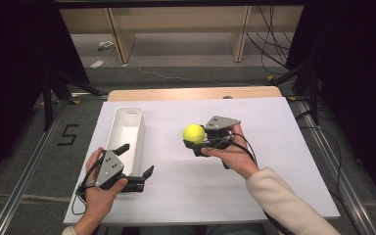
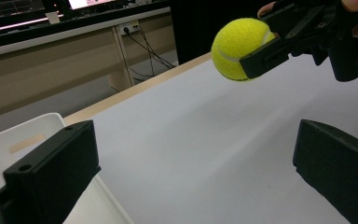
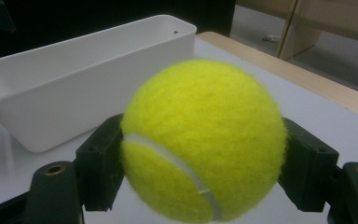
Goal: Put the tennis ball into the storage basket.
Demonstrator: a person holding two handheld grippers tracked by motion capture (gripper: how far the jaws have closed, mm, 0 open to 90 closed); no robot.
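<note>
Yellow felt tennis ball (image 1: 194,133) with a curved white seam sits clamped in your right gripper (image 1: 196,142), and no brand print can be read on it; the seam is the one marking that shows, running as a pale band across its lower front in the right gripper view (image 3: 204,140). The only legible writing anywhere is a black figure "5" (image 1: 67,134) marked on the grey floor left of the table. The ball looks round, fuzzy and evenly bright, undented where the jaws press it. In the right gripper view one black jaw meets the ball's left flank and the other its right flank, so it bulges out above and in front of them. You hold it lifted off the white table sheet (image 1: 269,127), near the middle of the table and a little toward your right; its shadow lies on the sheet beneath it. The long white plastic bin (image 1: 127,128) stands well apart to the ball's left, upright and open-topped. Your left gripper (image 1: 137,164) rests near the table's front edge, just beside the bin's near end, with its jaws spread wide and nothing between them; in the left gripper view the ball (image 2: 237,46) hangs farther off, up and to the right of those parted jaws.
</note>
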